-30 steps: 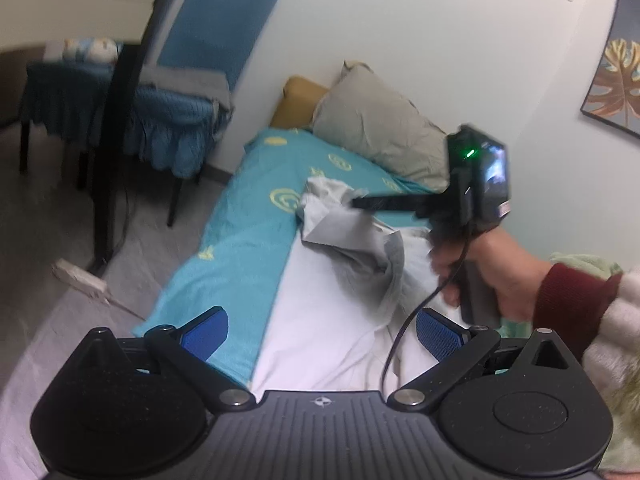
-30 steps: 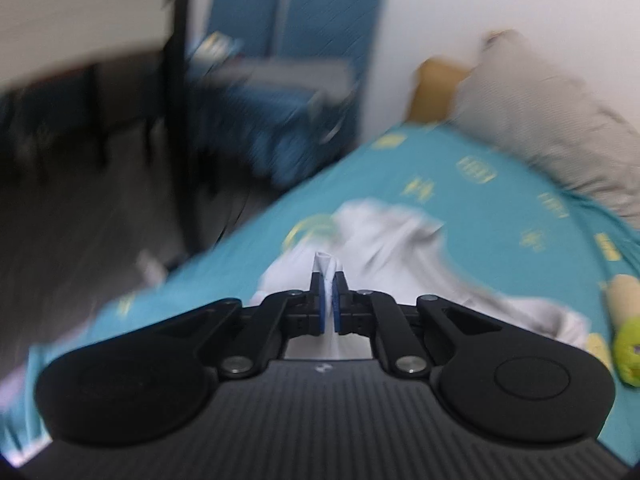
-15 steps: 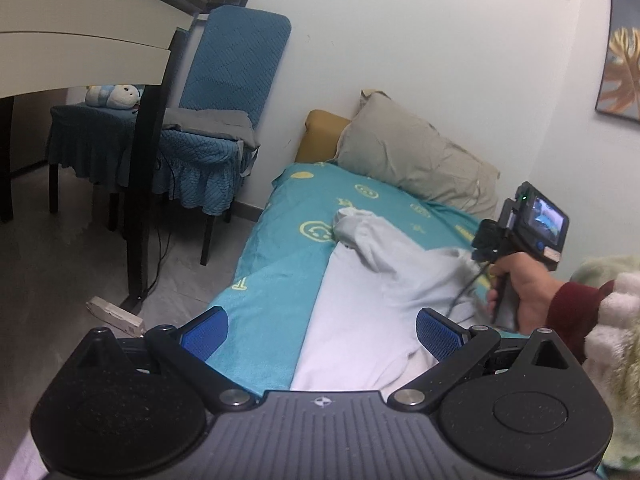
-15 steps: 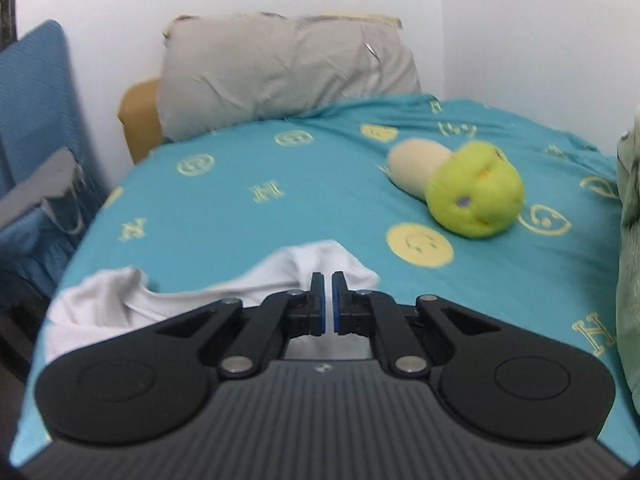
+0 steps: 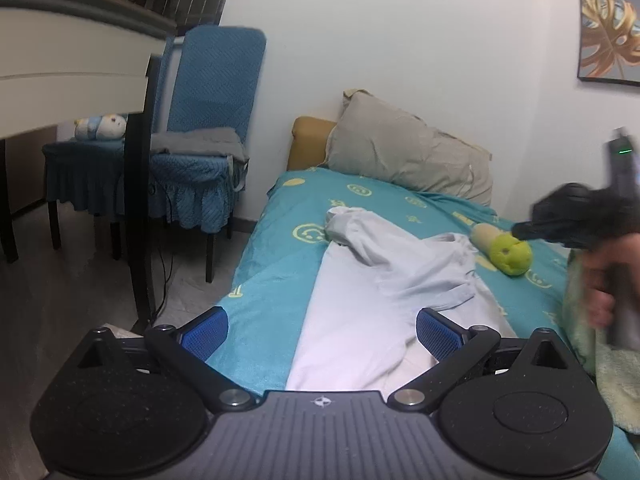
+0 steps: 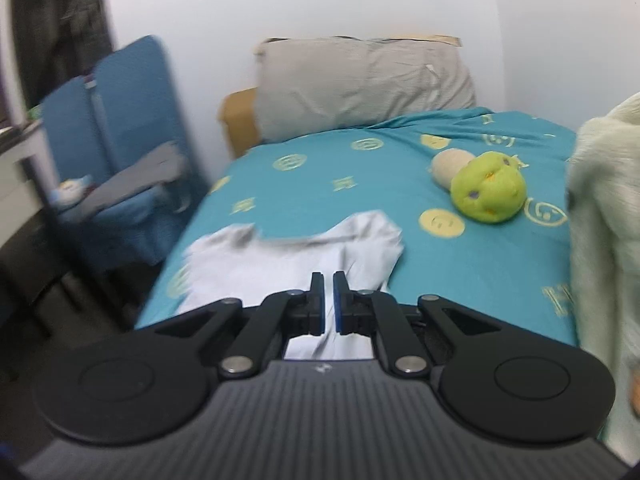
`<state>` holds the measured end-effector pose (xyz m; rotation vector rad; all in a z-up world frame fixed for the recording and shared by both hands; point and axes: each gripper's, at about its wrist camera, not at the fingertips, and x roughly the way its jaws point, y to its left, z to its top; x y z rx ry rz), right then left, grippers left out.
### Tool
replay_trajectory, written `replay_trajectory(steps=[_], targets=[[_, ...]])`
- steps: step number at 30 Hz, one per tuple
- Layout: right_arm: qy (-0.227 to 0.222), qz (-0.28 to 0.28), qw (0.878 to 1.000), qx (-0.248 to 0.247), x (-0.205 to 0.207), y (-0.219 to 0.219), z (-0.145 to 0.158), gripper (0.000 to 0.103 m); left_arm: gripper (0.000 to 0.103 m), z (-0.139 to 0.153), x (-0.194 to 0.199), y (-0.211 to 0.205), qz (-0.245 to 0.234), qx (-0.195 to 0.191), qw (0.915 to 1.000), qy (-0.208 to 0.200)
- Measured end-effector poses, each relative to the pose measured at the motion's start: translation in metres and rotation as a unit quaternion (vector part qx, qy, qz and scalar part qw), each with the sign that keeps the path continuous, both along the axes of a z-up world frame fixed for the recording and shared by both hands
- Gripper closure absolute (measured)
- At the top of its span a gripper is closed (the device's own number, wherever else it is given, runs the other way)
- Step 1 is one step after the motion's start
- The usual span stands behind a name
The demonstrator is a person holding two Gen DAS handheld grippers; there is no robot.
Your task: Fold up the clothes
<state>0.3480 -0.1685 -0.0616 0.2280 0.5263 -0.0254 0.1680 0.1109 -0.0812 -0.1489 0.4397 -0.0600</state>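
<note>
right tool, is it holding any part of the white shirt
Nothing is held: the right tool is shut and empty, above the white shirt.

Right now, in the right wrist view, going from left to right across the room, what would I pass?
Blue chair → white garment → green plush toy → pale fluffy blanket.
</note>
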Motion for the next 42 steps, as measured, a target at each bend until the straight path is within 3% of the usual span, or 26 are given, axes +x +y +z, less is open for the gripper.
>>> replay_trajectory(steps=[6,10,15,17,20,22,23,24,30,33,35,37,39,42], targets=[[-0.046,0.059,0.996,-0.051,-0.144,0.031,0.041,0.096,0.002,0.016,-0.034,-0.013,-0.009,0.025,0.9992,-0.028],[-0.074,0.069,0.994,-0.029,-0.221,0.034,0.052,0.095,0.001,0.026,-0.062,-0.029,-0.027,0.053,0.9972,-0.045],[-0.089,0.061,0.993,-0.041,-0.278,0.036,0.042,0.094,0.001,0.039,-0.083,-0.048,-0.041,0.055,0.9968,-0.041],[-0.085,0.060,0.994,-0.025,-0.291,0.032,0.036,0.095,0.001,0.044,-0.090,-0.053,-0.042,0.050,0.9970,-0.042],[-0.076,0.066,0.994,-0.039,-0.297,0.032,0.031,0.093,0.001,0.048,-0.100,-0.062,-0.040,0.053,0.9972,-0.035],[-0.068,0.076,0.995,-0.022,-0.294,0.029,0.031,0.070,0.001,0.048,-0.108,-0.065,-0.037,0.053,0.9976,-0.026],[-0.075,0.076,0.994,-0.017,-0.295,0.029,0.029,0.027,0.001,0.047,-0.112,-0.066,-0.036,0.051,0.9978,-0.022],[-0.083,0.076,0.994,-0.012,-0.295,0.029,0.027,0.000,0.001,0.046,-0.115,-0.066,-0.036,0.050,0.9980,-0.016],[-0.081,0.088,0.993,-0.022,-0.290,0.038,0.018,0.000,0.001,0.033,-0.108,-0.060,-0.020,0.051,0.9972,0.050],[-0.073,0.090,0.993,-0.021,-0.288,0.037,0.017,0.000,0.001,0.024,-0.094,-0.040,0.009,0.013,0.9950,0.099],[-0.066,0.080,0.994,-0.017,-0.288,0.034,0.016,0.000,0.001,0.018,-0.085,-0.019,0.036,-0.028,0.9902,0.132],[-0.054,0.061,0.997,-0.007,-0.286,0.028,0.014,0.000,0.001,0.011,-0.078,0.012,0.079,-0.082,0.9797,0.165],[-0.041,0.042,0.998,0.007,-0.284,0.020,0.011,0.000,0.003,0.003,-0.072,0.045,0.123,-0.135,0.9633,0.197],[-0.006,0.010,0.999,0.052,-0.280,0.006,0.005,0.000,0.003,-0.008,-0.079,0.089,0.197,-0.212,0.9323,0.218]])
